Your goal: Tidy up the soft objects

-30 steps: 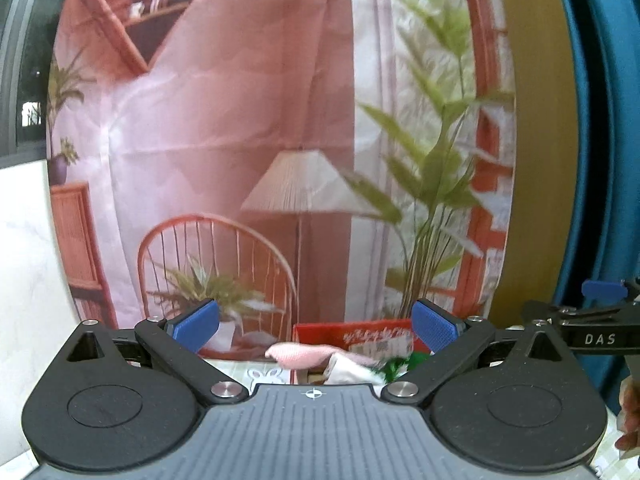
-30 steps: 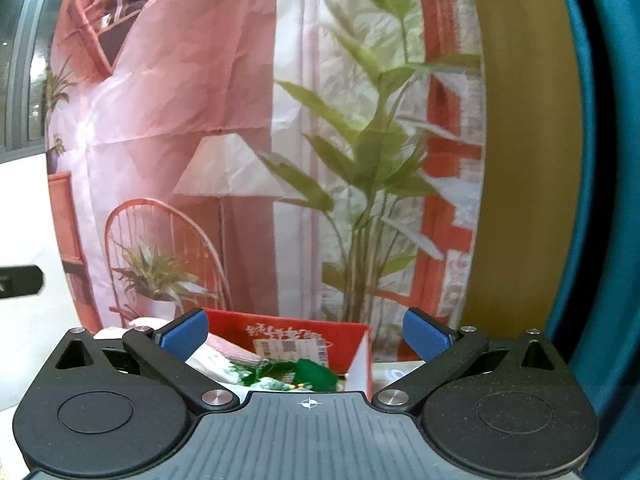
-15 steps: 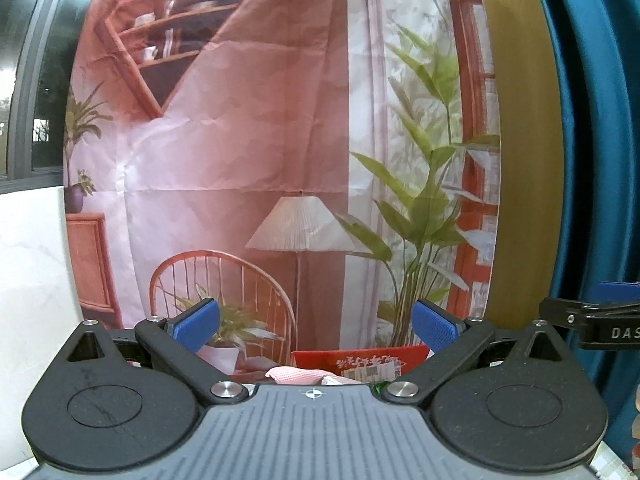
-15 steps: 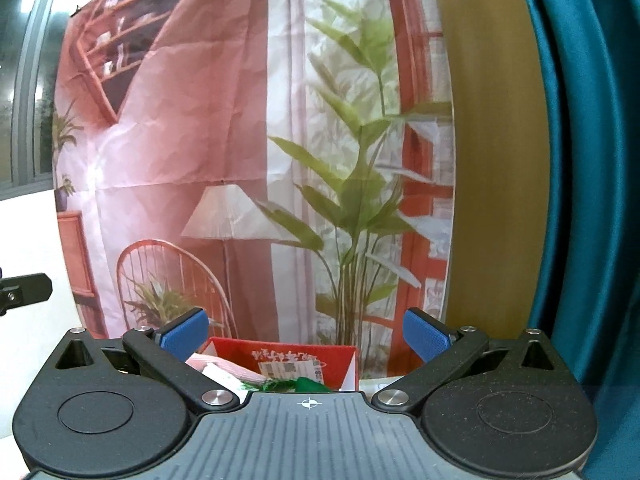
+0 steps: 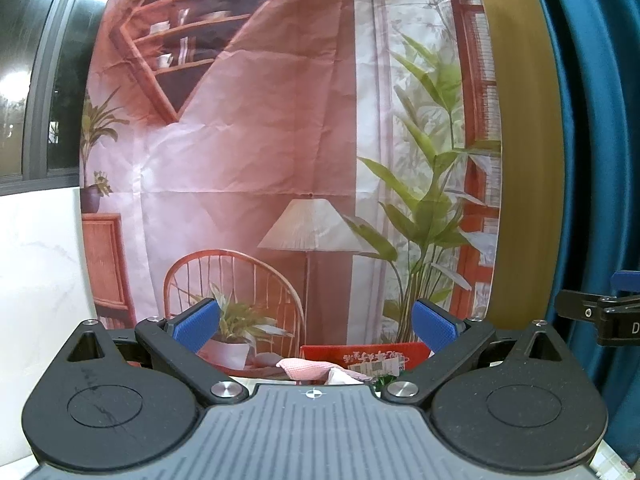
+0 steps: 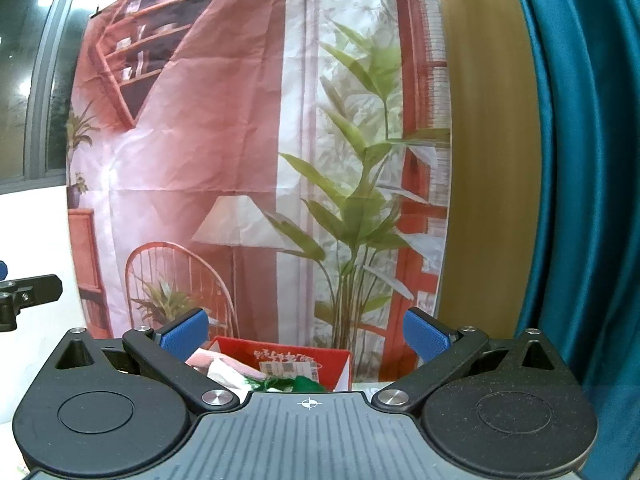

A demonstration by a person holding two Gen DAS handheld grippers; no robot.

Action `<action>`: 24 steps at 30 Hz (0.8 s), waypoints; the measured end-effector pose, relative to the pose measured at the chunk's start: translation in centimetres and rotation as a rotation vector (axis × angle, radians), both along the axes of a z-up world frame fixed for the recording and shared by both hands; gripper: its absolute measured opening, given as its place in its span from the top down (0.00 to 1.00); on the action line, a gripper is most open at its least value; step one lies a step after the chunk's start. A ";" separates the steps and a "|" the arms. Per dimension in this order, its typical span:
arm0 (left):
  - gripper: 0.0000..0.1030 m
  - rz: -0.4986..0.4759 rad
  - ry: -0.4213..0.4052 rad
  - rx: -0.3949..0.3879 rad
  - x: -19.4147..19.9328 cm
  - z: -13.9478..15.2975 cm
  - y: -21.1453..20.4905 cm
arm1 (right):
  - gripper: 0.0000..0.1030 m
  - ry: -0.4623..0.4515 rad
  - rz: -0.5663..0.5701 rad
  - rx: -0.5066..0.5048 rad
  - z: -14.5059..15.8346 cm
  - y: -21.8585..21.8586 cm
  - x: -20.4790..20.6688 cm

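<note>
A red box (image 5: 362, 354) stands low ahead, holding a pink cloth (image 5: 306, 369), a white soft item (image 5: 340, 377) and something green (image 5: 384, 380). It also shows in the right wrist view (image 6: 280, 358), with pink (image 6: 208, 360), white (image 6: 224, 372) and green (image 6: 306, 383) soft items in it. My left gripper (image 5: 316, 326) is open and empty, raised above and short of the box. My right gripper (image 6: 305, 330) is open and empty too, likewise raised. Each gripper's body hides the near part of the box.
A printed backdrop (image 5: 280, 160) of a room hangs behind the box. A teal curtain (image 6: 580, 200) hangs at the right. A white wall (image 5: 40, 280) is at the left. The right gripper's side (image 5: 600, 316) shows at the left view's right edge.
Both grippers have tilted upward, so the red box and its contents sit lower in both views. Both stay open and empty.
</note>
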State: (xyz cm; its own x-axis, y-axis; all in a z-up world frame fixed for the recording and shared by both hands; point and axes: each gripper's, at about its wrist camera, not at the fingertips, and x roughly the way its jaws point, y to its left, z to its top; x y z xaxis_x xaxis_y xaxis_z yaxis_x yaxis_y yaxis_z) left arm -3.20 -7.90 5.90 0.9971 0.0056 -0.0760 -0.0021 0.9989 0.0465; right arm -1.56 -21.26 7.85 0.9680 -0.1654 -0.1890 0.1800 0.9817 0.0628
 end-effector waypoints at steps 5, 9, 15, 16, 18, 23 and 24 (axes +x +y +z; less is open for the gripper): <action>0.00 0.007 0.000 -0.004 0.0 0.0 0.1 | 0.00 -0.001 0.007 -0.006 0.3 0.2 -0.1; 0.00 0.017 0.005 -0.007 0.2 -0.1 0.1 | 0.00 -0.005 0.011 -0.012 0.5 0.4 0.1; 0.00 0.033 0.009 -0.009 0.2 -0.2 0.2 | 0.00 0.004 0.014 -0.013 0.4 0.6 0.6; 0.00 0.033 0.011 -0.010 0.2 -0.2 0.3 | 0.00 0.007 0.013 -0.013 0.4 0.6 0.6; 0.00 0.036 0.013 -0.011 0.3 -0.2 0.3 | 0.00 0.011 0.014 -0.013 0.3 0.7 0.7; 0.00 0.045 0.016 -0.012 0.3 -0.3 0.2 | 0.00 0.016 0.018 -0.014 0.3 0.6 1.0; 0.00 0.045 0.017 -0.011 0.3 -0.3 0.2 | 0.00 0.017 0.018 -0.015 0.3 0.6 1.0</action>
